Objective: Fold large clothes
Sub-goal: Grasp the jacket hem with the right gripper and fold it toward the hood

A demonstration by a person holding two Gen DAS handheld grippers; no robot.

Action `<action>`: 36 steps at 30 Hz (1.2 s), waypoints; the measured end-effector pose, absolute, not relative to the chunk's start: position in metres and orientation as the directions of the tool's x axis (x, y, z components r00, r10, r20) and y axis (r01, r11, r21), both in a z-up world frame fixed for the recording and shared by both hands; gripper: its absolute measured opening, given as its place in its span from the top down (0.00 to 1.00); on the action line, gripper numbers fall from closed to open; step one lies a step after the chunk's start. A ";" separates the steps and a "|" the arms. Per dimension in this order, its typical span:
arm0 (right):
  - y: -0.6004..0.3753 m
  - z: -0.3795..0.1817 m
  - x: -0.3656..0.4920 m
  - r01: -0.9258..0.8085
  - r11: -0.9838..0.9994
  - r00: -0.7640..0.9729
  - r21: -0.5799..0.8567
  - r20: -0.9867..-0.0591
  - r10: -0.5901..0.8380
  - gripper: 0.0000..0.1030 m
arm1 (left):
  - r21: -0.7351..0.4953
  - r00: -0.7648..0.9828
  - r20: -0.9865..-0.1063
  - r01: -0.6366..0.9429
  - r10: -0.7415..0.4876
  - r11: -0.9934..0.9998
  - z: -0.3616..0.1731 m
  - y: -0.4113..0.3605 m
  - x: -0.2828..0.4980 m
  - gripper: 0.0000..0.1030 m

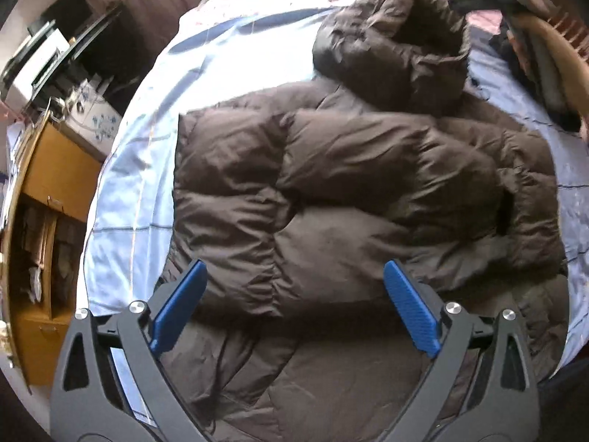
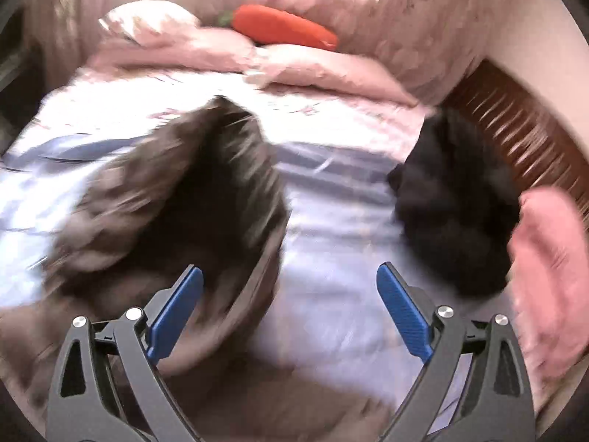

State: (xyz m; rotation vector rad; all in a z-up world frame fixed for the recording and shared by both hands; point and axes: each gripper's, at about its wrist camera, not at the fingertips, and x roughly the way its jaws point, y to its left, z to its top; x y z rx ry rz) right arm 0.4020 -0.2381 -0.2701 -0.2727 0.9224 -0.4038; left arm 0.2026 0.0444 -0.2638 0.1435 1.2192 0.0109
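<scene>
Both grippers, left [image 1: 294,302] & right [image 2: 291,305], spread wide, holding nothing. Puffy jacket [image 1: 331,184] prob springs back open w/o pinning, imo.

Brown puffer coat [image 1: 349,191] lies spread on the bed, sleeves folded across.

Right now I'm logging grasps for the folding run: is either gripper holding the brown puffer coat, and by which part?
Nothing is held. The left gripper and the right gripper both stand open, empty, above the brown puffer coat.
</scene>
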 end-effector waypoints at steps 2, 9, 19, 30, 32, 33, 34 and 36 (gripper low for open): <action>-0.241 -0.285 0.432 0.236 0.848 0.494 -0.474 -0.693 -0.525 0.08 | 0.110 0.314 -0.946 0.073 0.082 0.991 -0.273 0.046 0.207 0.05; -0.257 -0.296 0.435 0.248 0.957 0.530 -0.149 -0.806 -0.263 0.97 | 0.212 0.326 -0.930 0.104 0.168 0.972 -0.284 0.046 0.222 0.05; -0.215 -0.153 0.252 -0.265 0.949 0.766 0.173 -0.560 0.316 0.97 | 0.120 0.313 -0.941 -0.055 0.131 0.991 -0.273 0.082 0.226 0.05; -0.243 -0.245 0.039 -0.461 0.860 0.417 0.220 -0.802 0.428 0.94 | 0.020 0.518 -0.847 -0.195 0.121 0.981 -0.214 0.123 0.184 0.04; -0.251 -0.286 0.035 -0.376 0.921 0.308 0.102 -0.924 0.228 0.72 | 0.008 0.535 -0.838 -0.184 0.107 0.983 -0.210 0.122 0.179 0.03; -0.257 -0.301 0.035 -0.318 0.948 0.295 0.000 -0.950 0.099 0.57 | 0.002 0.531 -0.842 -0.180 0.099 0.984 -0.210 0.121 0.178 0.03; -0.261 -0.307 0.035 -0.281 0.959 0.300 -0.045 -0.953 0.043 0.25 | -0.007 0.523 -0.848 -0.182 0.091 0.983 -0.210 0.121 0.178 0.03; -0.267 -0.305 0.039 -0.214 0.973 0.335 -0.085 -0.942 -0.008 0.18 | -0.053 0.504 -0.862 -0.198 0.055 0.979 -0.211 0.122 0.178 0.03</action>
